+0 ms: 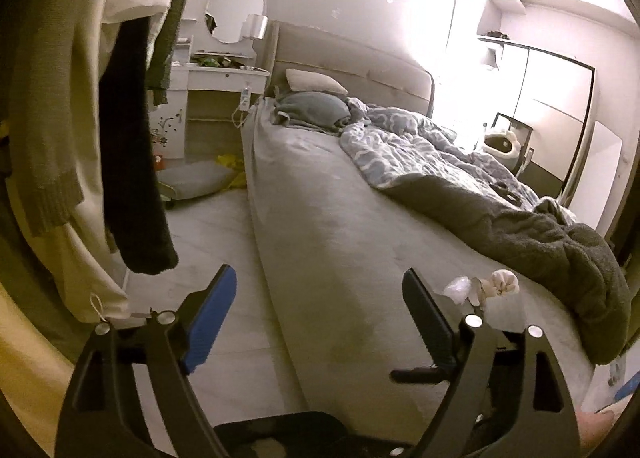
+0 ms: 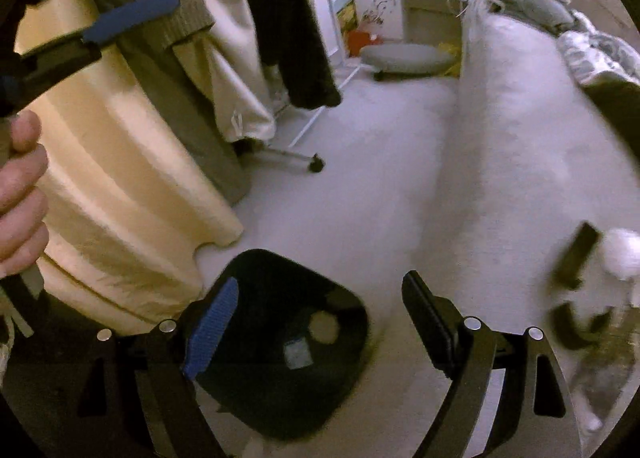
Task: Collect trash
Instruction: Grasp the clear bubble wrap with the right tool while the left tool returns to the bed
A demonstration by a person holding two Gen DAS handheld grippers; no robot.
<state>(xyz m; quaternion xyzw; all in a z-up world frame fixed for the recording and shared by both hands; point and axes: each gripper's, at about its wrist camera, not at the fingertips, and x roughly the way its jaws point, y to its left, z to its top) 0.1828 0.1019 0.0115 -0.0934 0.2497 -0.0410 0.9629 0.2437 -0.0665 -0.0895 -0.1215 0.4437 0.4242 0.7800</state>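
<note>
A: Trash sits in two places: crumpled white tissue wads (image 1: 486, 286) on the grey bed sheet (image 1: 320, 194), more scraps inside the black floor bin (image 2: 280, 342).

B: Left gripper (image 1: 320, 322) and right gripper (image 2: 316, 322) both gape, empty.

A: Risk is pinching sheet with the tissue, or light wads dropping beside the bin.

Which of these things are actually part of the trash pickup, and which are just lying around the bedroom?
Part of the job:
crumpled tissue
clear plastic wrapper
black bin
left gripper
right gripper

Just lying about:
patterned duvet
pillow
hanging clothes
dressing table
</note>
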